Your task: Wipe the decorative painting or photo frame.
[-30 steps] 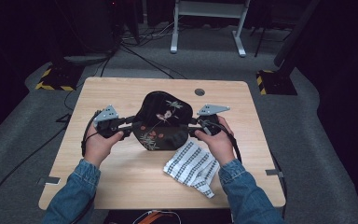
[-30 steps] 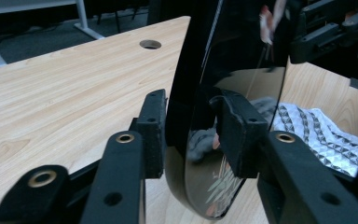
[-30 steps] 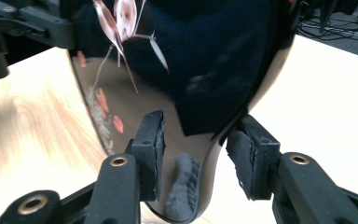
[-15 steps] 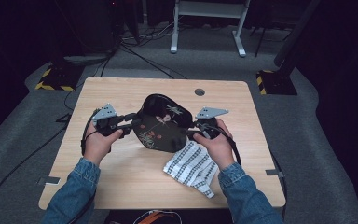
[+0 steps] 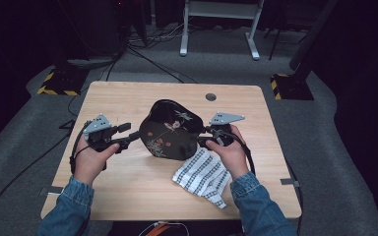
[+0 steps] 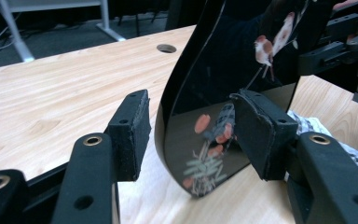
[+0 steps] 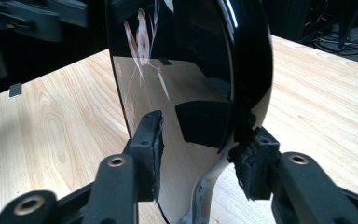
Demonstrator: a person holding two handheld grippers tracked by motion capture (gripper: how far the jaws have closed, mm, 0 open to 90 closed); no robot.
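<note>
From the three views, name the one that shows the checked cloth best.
The high view: the checked cloth lies crumpled on the table, its whole outline visible beside the black tray. The left gripper view catches a strip of it behind a jaw.

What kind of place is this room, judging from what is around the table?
Probably a lab or recording studio, not a home. A wooden table stands alone on grey carpet, cables run over the floor, hazard-striped bases sit beside it, and the surroundings are dark.
</note>
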